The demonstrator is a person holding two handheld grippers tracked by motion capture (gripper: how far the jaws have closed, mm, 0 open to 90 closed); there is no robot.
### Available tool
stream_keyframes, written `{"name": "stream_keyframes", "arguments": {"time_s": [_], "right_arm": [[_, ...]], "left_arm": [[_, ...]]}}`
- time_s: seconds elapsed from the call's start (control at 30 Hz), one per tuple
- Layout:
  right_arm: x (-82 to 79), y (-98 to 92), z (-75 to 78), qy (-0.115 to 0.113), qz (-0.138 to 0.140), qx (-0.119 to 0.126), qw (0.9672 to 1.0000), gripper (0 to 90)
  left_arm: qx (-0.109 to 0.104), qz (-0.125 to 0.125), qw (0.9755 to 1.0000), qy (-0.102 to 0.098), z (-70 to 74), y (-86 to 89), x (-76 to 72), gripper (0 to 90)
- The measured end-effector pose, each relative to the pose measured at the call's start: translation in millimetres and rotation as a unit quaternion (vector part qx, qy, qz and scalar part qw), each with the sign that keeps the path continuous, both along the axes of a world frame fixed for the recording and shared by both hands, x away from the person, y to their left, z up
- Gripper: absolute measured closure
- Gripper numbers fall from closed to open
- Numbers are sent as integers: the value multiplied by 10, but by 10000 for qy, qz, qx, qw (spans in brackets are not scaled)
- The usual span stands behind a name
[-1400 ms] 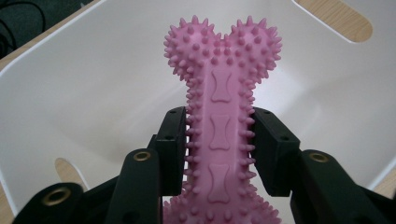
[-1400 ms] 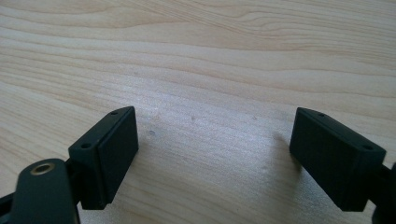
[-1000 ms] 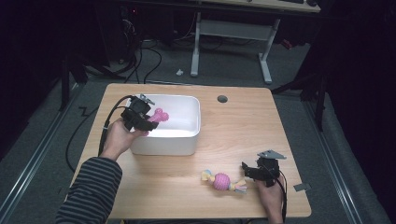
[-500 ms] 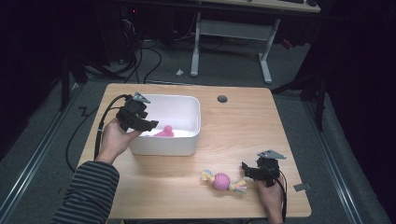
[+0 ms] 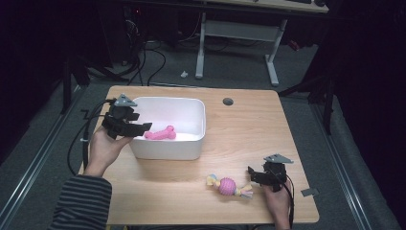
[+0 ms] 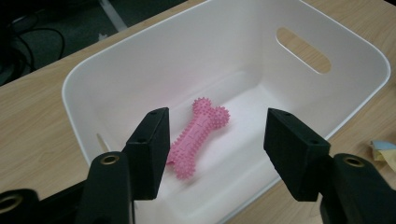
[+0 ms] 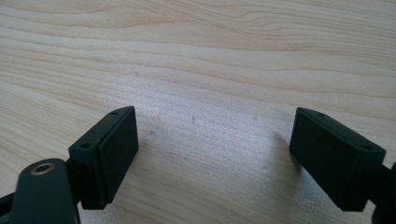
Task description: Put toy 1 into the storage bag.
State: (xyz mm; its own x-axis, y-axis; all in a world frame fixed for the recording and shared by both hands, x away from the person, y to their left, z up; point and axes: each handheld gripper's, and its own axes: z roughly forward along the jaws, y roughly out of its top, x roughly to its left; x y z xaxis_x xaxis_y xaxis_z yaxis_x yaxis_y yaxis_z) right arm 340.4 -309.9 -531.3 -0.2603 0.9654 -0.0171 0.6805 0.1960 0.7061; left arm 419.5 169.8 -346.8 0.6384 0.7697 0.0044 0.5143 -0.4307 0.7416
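Left gripper view: beyond the spread, empty jaws of the left gripper (image 6: 215, 144), a spiky pink rubber bone toy (image 6: 198, 136) lies released inside a white plastic bin (image 6: 355, 60), so lifting straight up is advised.

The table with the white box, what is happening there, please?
A person holds tongs in each hand. The left tongs hang open over the white bin, where a pink spiky bone toy lies on the bottom, not held. The right tongs are open too, low over the bare wooden table, beside a rope toy with a pink ball that lies untouched on it.
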Motion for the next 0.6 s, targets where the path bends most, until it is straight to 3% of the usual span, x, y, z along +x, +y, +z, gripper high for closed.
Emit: {"name": "stream_keyframes", "arguments": {"time_s": [0.6], "right_arm": [[-1, 0, 0, 2, -2, -3, 10000, 154]], "left_arm": [[-359, 313, 9986, -225, -2, 349, -328, 406]]}}
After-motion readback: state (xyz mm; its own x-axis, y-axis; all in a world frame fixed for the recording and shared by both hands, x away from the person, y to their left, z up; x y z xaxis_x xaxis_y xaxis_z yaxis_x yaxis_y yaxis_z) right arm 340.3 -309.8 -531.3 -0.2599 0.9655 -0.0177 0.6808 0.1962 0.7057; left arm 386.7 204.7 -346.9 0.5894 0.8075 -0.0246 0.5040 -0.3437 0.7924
